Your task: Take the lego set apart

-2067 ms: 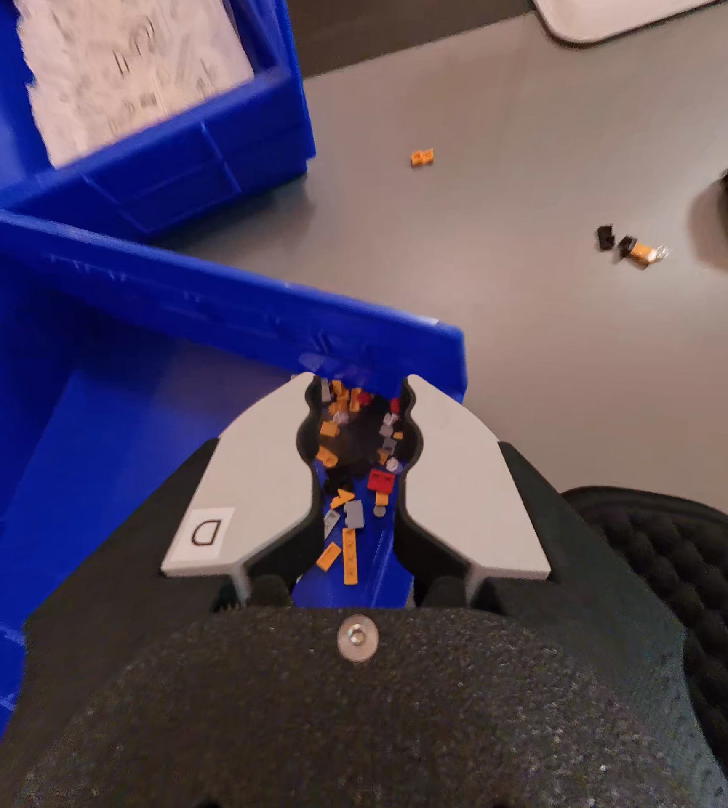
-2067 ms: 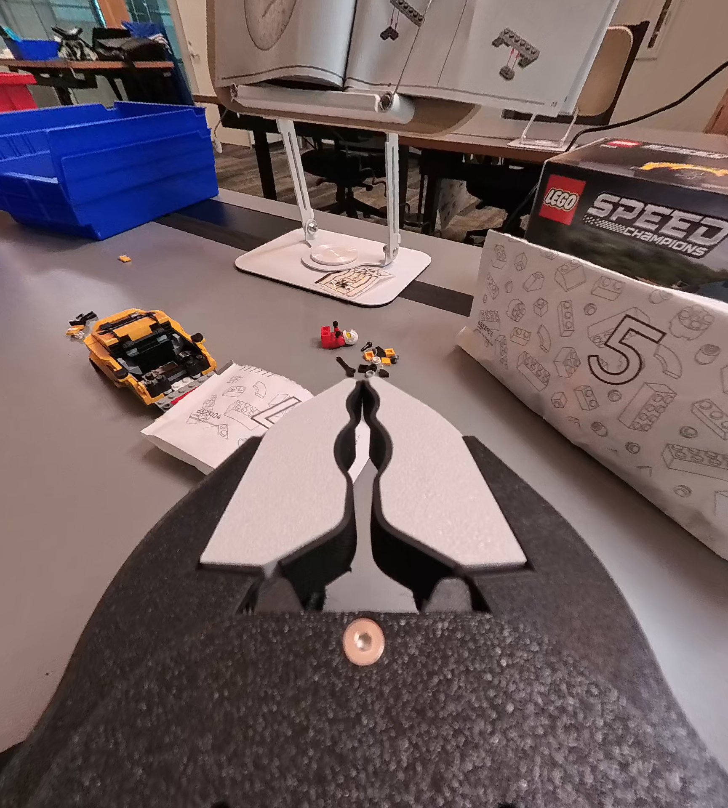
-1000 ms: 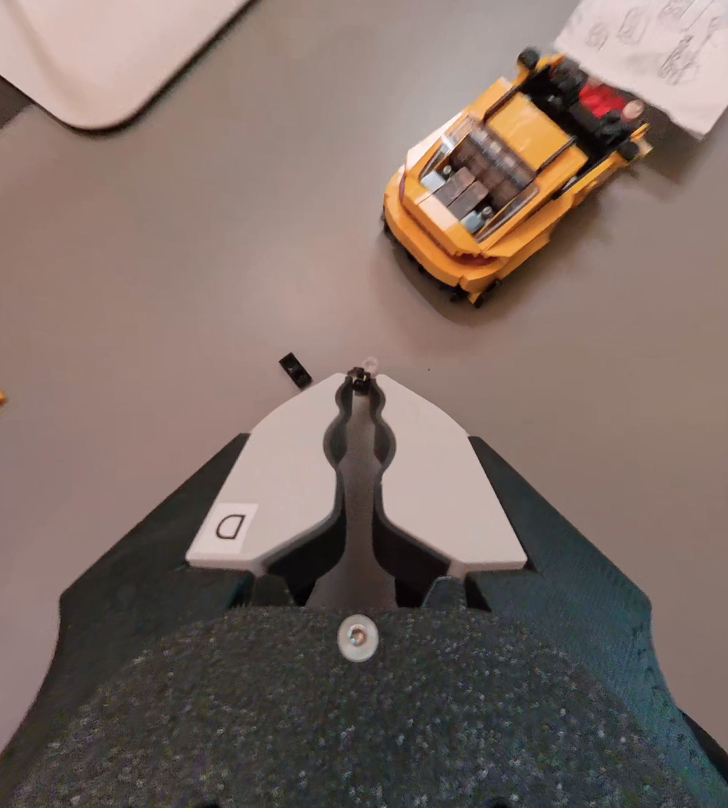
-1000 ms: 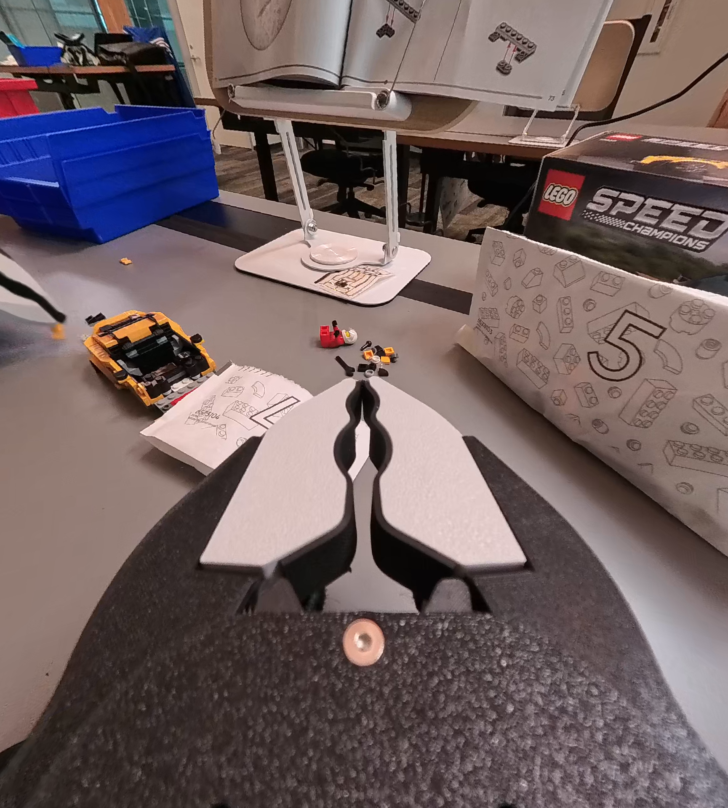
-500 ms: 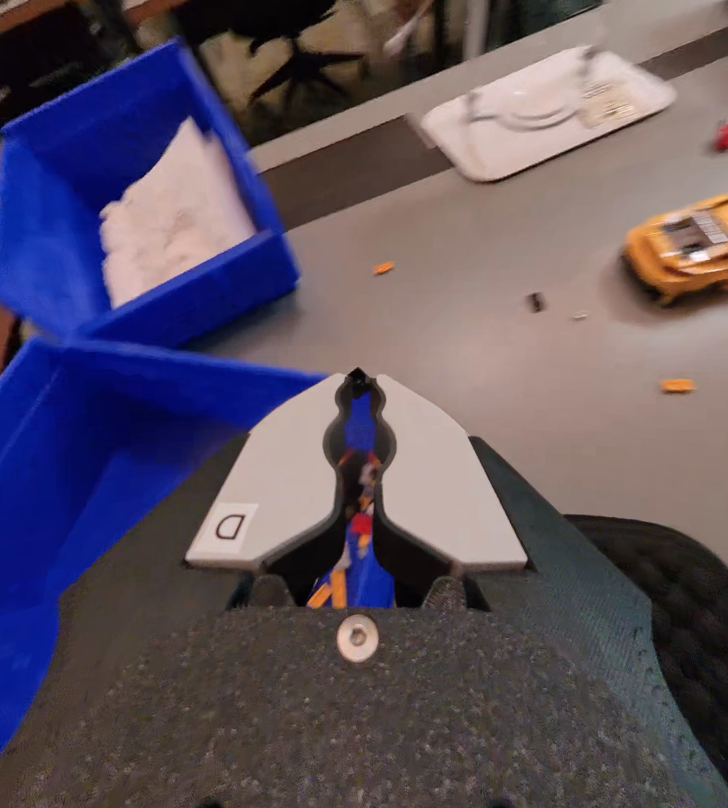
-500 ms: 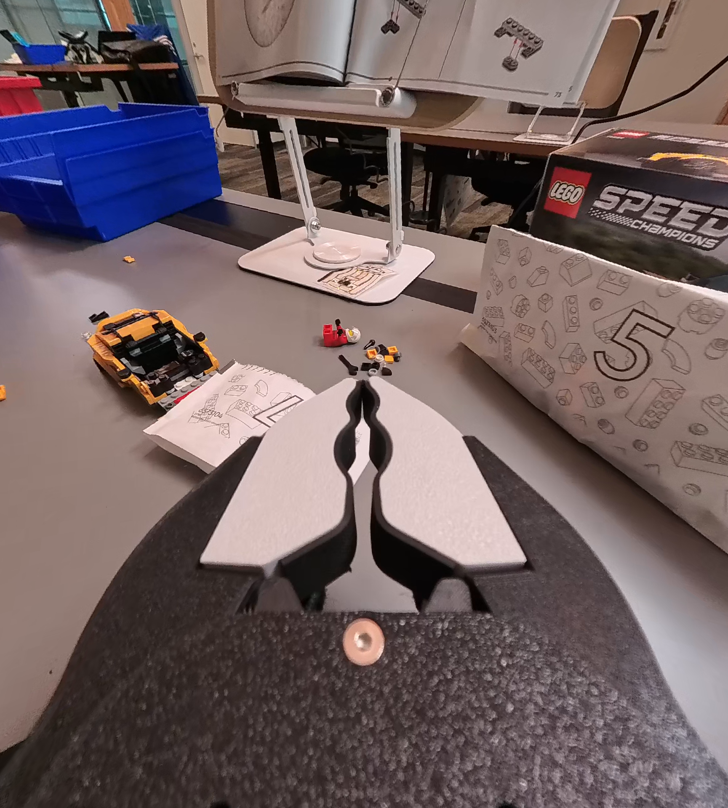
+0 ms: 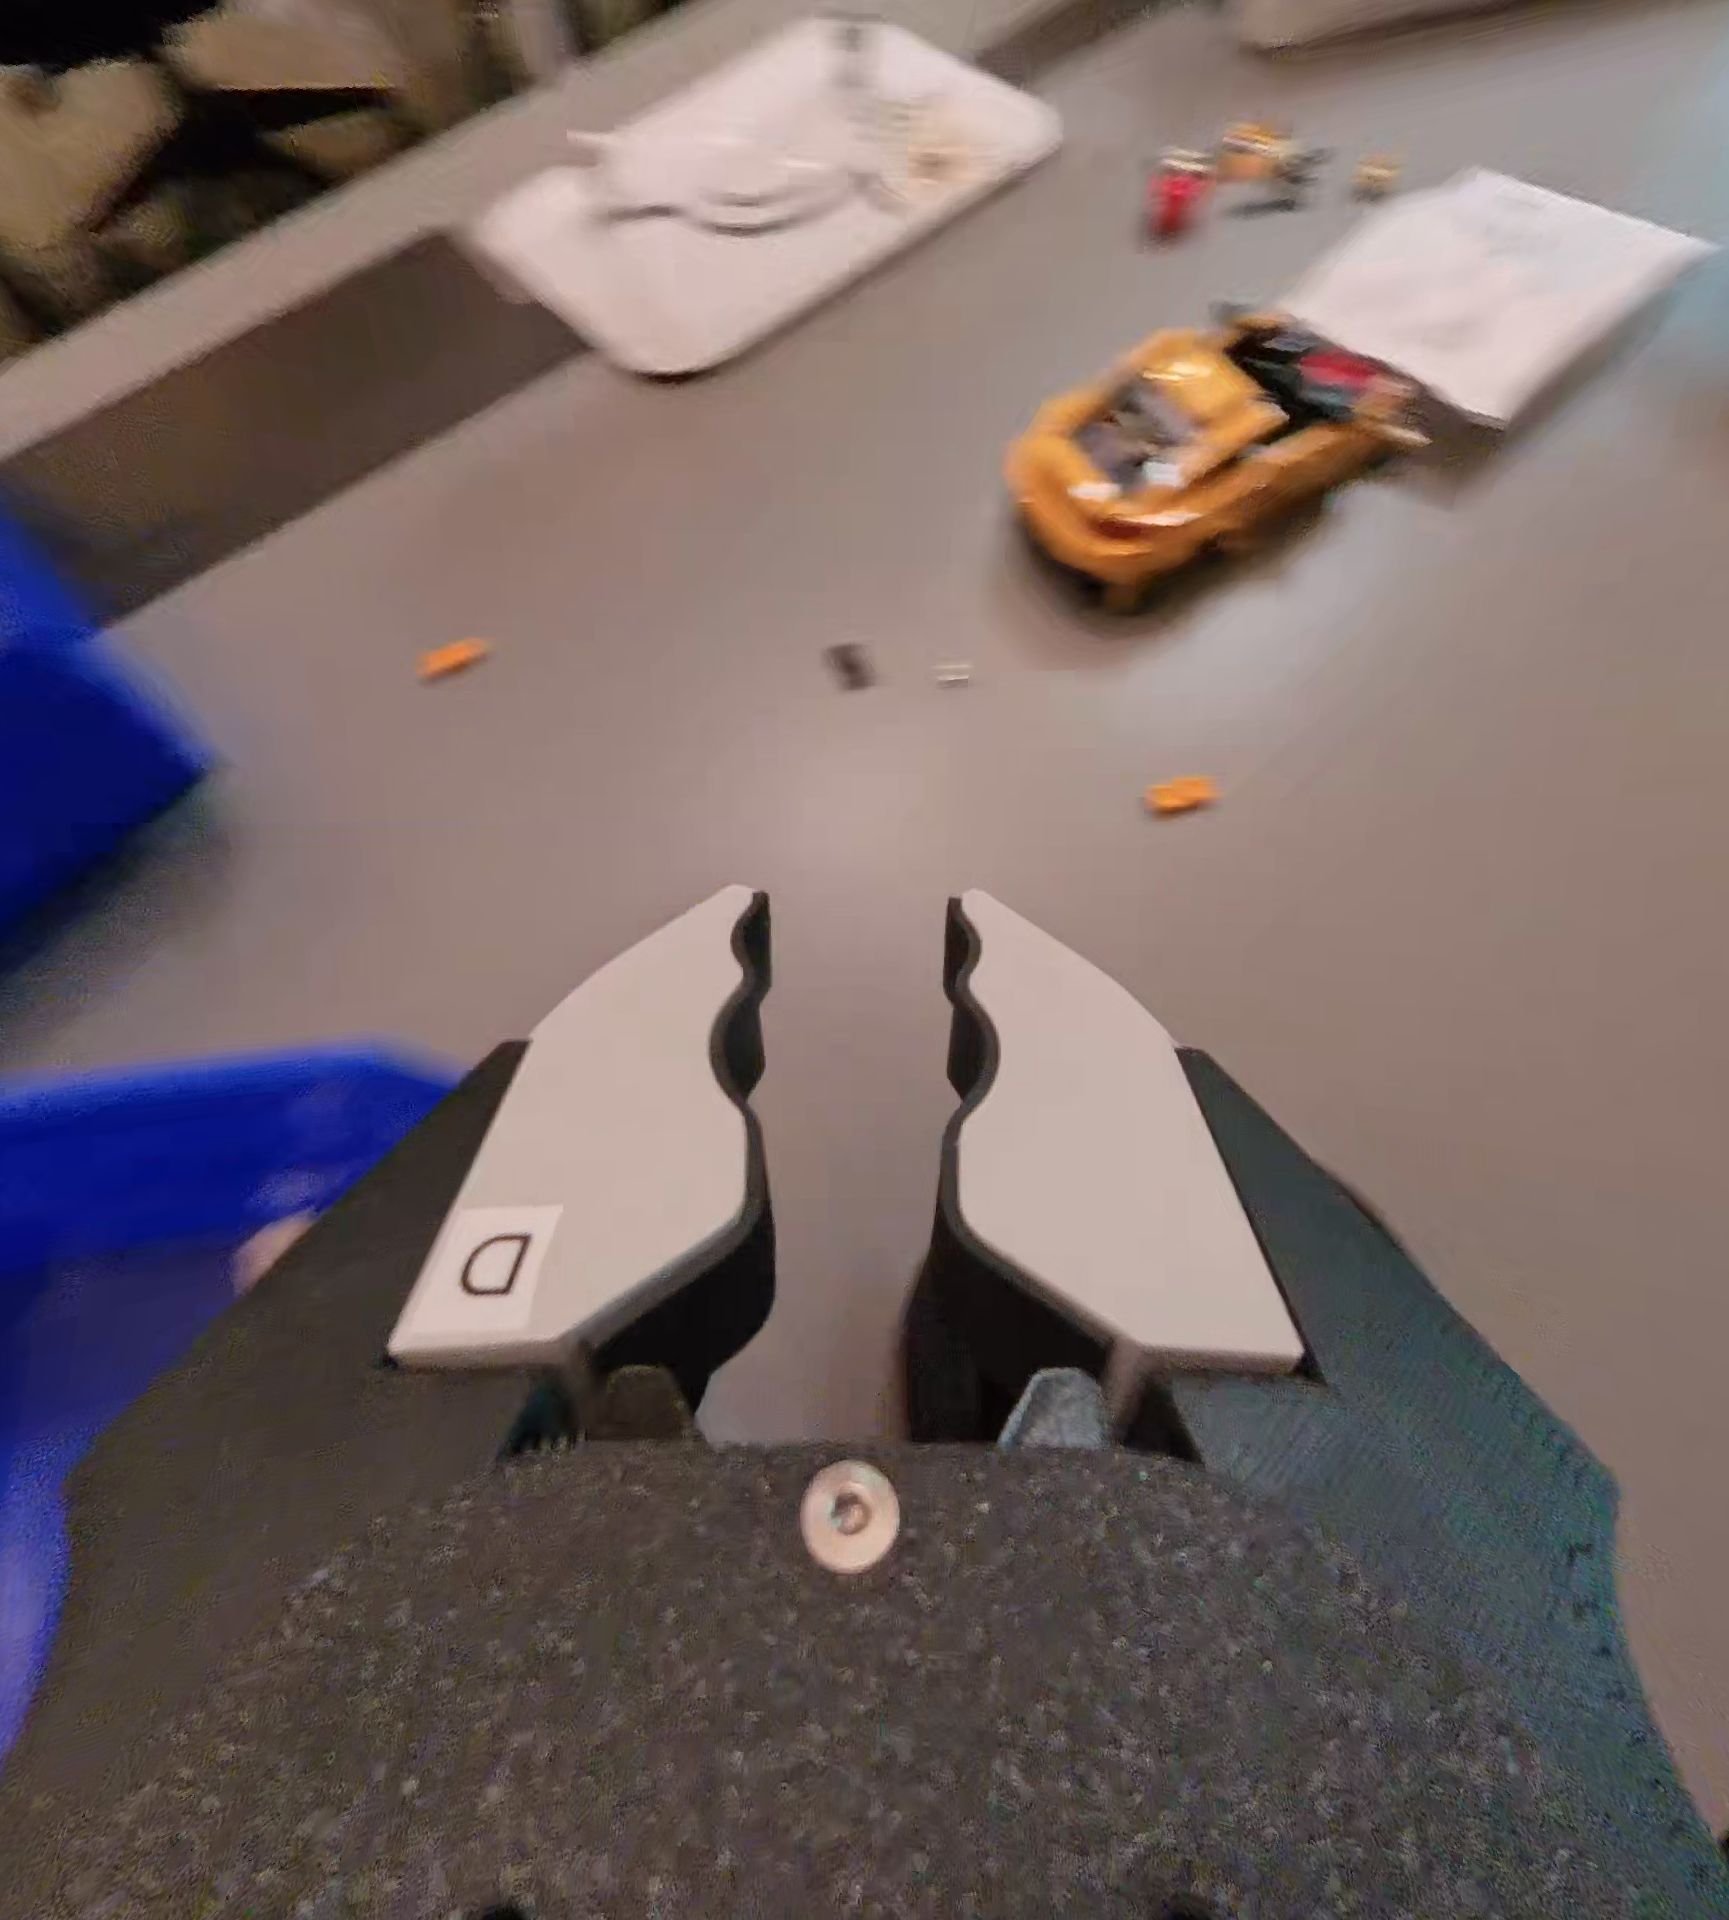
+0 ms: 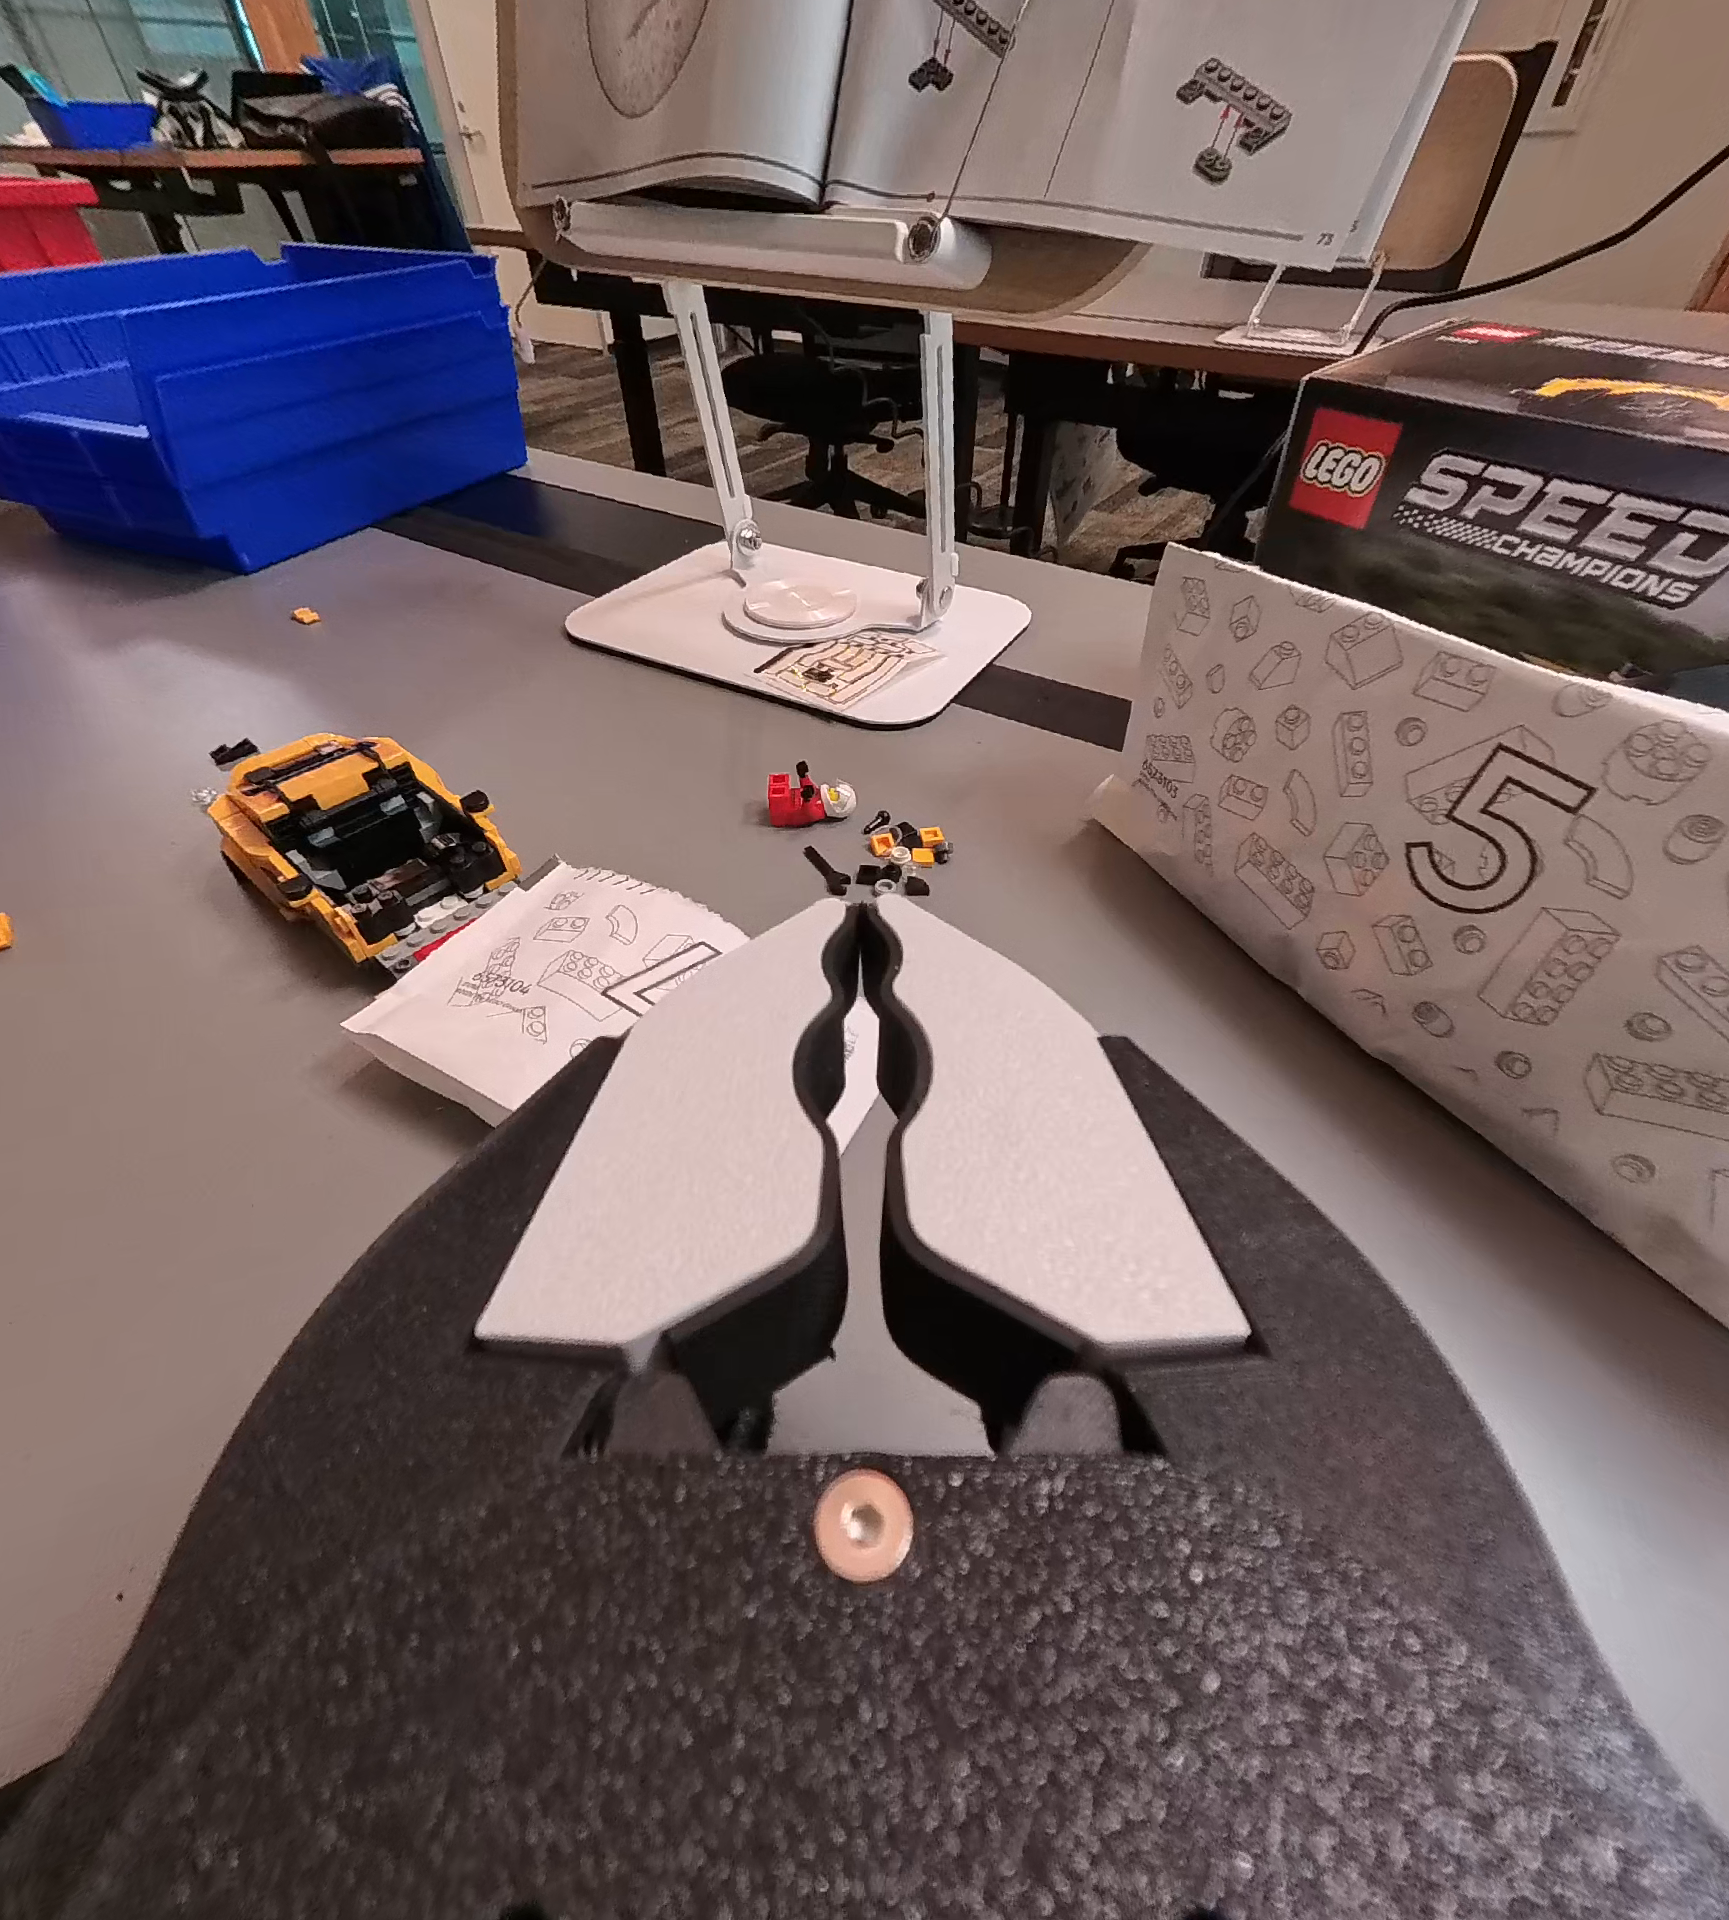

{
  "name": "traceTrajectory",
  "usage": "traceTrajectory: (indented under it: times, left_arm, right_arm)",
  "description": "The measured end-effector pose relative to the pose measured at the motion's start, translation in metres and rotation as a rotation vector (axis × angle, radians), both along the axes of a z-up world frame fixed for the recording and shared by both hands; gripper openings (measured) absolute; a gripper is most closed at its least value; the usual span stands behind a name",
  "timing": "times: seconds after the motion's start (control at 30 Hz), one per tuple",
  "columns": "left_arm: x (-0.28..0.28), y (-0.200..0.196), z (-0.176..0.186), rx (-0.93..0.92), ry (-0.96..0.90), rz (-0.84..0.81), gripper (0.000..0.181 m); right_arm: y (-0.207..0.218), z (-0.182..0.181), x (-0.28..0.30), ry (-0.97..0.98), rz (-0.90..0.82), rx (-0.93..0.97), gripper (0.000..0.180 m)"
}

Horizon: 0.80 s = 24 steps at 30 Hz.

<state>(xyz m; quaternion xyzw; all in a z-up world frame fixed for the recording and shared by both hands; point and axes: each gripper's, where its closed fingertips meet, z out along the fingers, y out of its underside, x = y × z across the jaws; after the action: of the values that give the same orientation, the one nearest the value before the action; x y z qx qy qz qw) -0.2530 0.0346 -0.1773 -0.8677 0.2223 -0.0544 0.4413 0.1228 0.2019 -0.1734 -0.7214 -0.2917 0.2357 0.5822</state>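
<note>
At the left edge of the left wrist view we see a blue bin (image 7: 39, 1174), and at lower centre our left gripper (image 7: 855, 909) hangs over bare table with its jaws apart and nothing between them. Farther right lie loose orange pieces (image 7: 1180, 795), and at upper right the yellow lego car (image 7: 1192, 457) sits mostly whole beside a paper bag (image 7: 1483, 291). In the right wrist view our right gripper (image 8: 862, 909) is pinched to a sliver, empty, so we judge most of the dismantling remains.

Blurred blue bins (image 7: 39, 790), cropped left.
</note>
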Motion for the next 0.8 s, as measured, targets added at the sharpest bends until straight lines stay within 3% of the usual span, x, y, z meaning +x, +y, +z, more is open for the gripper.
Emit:
traceTrajectory:
  times: [0.17, 0.33, 0.57, 0.7, 0.8]
  left_arm:
    - [0.091, 0.015, -0.053, -0.135, -0.051, -0.361, 0.037]
    - [0.110, 0.024, -0.090, -0.292, 0.044, -0.501, 0.029]
    - [0.104, 0.024, -0.091, -0.294, 0.128, -0.449, 0.009]
    - [0.066, 0.020, -0.046, -0.141, 0.108, -0.274, 0.010]
    - [-0.005, 0.017, -0.004, -0.005, 0.169, -0.023, 0.009]
  right_arm:
    - [-0.001, 0.002, 0.000, 0.000, 0.001, 0.008, 0.000]
    - [-0.001, 0.004, 0.001, 0.002, -0.001, 0.014, 0.000]
    - [-0.001, 0.002, 0.000, 0.001, 0.003, 0.008, 0.000]
    - [-0.001, 0.002, 0.001, 0.006, 0.002, 0.002, 0.000]
    - [-0.001, 0.001, -0.001, 0.004, 0.008, 0.000, 0.000]
